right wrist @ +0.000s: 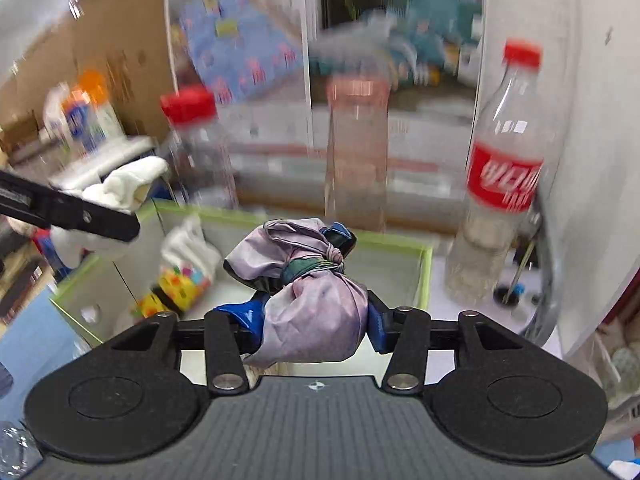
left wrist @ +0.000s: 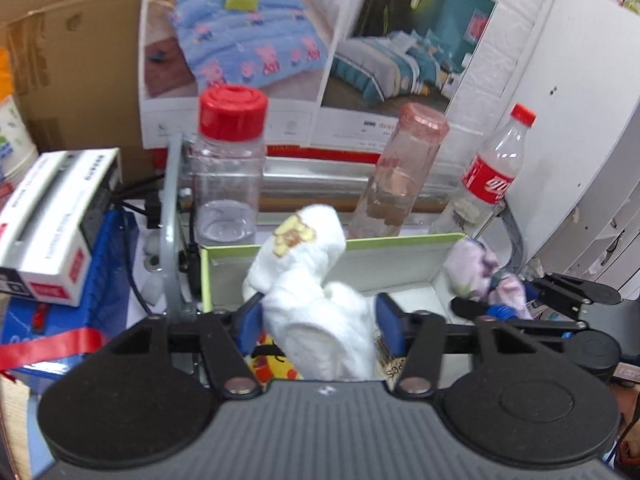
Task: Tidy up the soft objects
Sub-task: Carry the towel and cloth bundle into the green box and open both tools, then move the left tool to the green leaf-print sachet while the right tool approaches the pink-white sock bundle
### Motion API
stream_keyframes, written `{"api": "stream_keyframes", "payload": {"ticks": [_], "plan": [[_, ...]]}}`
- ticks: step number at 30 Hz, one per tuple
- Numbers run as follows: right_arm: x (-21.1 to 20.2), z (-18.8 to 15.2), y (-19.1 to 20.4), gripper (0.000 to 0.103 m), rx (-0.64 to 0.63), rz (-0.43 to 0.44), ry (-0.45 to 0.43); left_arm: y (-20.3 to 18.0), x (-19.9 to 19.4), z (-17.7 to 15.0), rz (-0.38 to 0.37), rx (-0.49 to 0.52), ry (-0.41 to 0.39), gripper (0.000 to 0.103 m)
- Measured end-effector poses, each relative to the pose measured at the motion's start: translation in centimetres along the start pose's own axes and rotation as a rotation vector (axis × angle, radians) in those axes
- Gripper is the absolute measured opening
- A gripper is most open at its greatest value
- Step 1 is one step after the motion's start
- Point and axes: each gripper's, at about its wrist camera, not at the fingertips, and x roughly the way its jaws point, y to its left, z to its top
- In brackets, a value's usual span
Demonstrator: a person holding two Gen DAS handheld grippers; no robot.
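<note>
Left wrist: my left gripper [left wrist: 316,320] clamps white socks [left wrist: 308,280], my right gripper [right wrist: 316,320] a knotted cloth [right wrist: 312,300], above the box [right wrist: 424,276]; colourful socks [right wrist: 180,284] already inside.

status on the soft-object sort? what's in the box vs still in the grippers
Done: one colourful soft item already lies in the green-edged box. In hand: the left gripper is shut on a white sock bundle, and the right gripper is shut on a lilac cloth bundle, both held at the box. Left: both bundles still need releasing inside.
</note>
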Motion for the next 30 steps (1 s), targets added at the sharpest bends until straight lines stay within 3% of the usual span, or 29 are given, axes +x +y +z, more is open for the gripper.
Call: {"api": "stream_keyframes", "payload": {"ticks": [1,7,10,13,17,22,30], "plan": [[0.6,-0.1,0.3,0.037,-0.010,-0.014,0.030,-0.1,0.6,0.0,0.002,0.003,0.009,0.067],[-0.8,0.2,0.3,0.045,0.010,-0.009,-0.068,0.2,1.0,-0.4,0.012,-0.001,0.020,0.068],[0.1,0.1,0.8,0.047,-0.036,-0.039,-0.001,0.5,0.0,-0.6,0.019,-0.017,0.003,0.068],[-1.4,-0.1,0.5,0.049,0.005,-0.058,-0.098,0.7,-1.2,-1.0,0.016,-0.021,-0.007,0.069],[-3.6,-0.9,0.1,0.051,0.046,-0.053,-0.113,1.1,-3.1,-2.1,0.047,-0.013,-0.025,0.069],[-7.5,-4.2,-0.2,0.055,0.089,-0.057,-0.148,2.0,-5.8,-4.7,0.063,-0.026,-0.032,0.072],[-13.9,-12.9,-0.2,0.058,0.229,-0.085,-0.214,4.1,-9.1,-11.0,0.113,-0.063,-0.002,0.073]]}}
